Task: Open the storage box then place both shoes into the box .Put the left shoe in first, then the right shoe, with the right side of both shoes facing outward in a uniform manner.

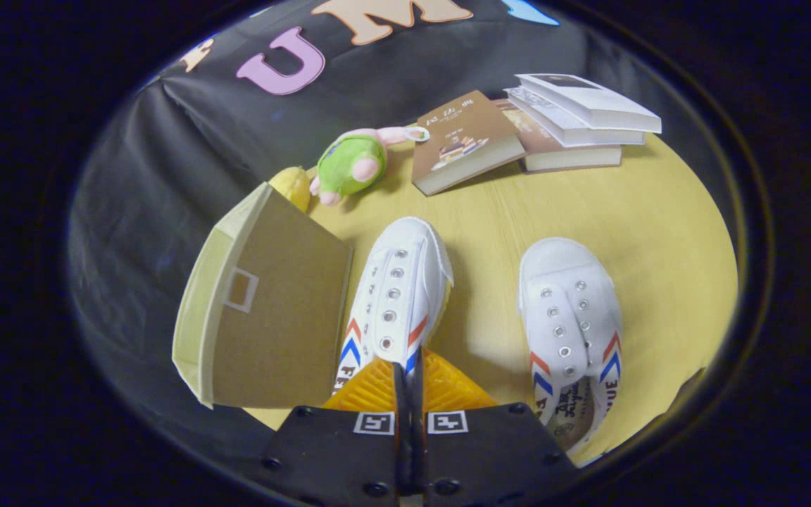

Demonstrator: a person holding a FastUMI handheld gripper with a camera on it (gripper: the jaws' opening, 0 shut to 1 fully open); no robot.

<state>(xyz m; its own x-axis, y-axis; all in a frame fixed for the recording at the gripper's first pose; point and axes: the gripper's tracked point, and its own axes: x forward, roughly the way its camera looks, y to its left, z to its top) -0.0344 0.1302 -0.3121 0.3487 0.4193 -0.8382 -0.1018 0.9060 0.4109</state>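
Yellow tabletop point(659, 232) holds a storage box point(272, 310) beside two white shoes. Gripper point(409, 373) fingers pinch the nearer shoe point(395, 296); next comes lifting it into the box.

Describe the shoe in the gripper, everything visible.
The held shoe is a white canvas sneaker with metal eyelets, no laces, a rounded toe cap and red and blue chevrons on both sides near the heel. It points away from the gripper, lifted and tilted over the table; a shadow lies beneath it. The fingers are closed on its rear upper, heel hidden behind them. It hangs close beside the box; contact cannot be told. The other shoe lies apart.
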